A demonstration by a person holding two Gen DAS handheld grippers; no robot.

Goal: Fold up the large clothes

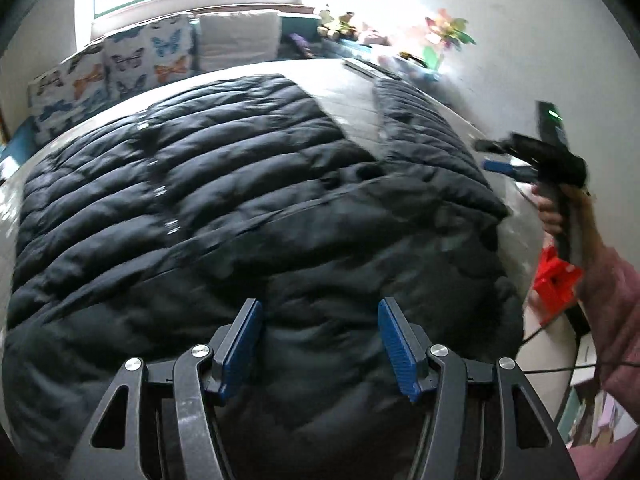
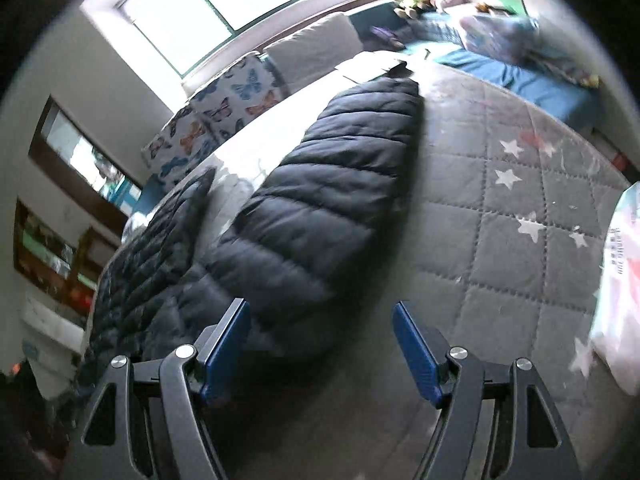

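Your black puffer jacket (image 1: 256,208) lies spread across the grey quilted bed (image 2: 520,208), its body filling the left wrist view and one sleeve (image 2: 340,184) stretching away toward 12 o'clock in the right wrist view. Both sets of fingers stand apart with nothing between them: the left gripper (image 1: 320,344) hovers over the near part of the jacket, and the right gripper (image 2: 320,350) sits over the sleeve's near end with bare bedcover at its 3 o'clock. The main risk, as I judge it, is a shallow pinch: the padded, slippery shell may let you catch only the top layer, so the fold would drag one skin and leave the filling bunched underneath. Close on the sleeve too near its root and the shoulder may ride up with it, skewing the body. Both views are blurred, so hurrying could land your fingers off the seam you want. Watch the white bag (image 2: 616,280) at 3 o'clock in the right view; a swept sleeve could snag it. The trailing cable (image 1: 560,368) near your right hand (image 1: 554,214) could also catch the jacket's edge
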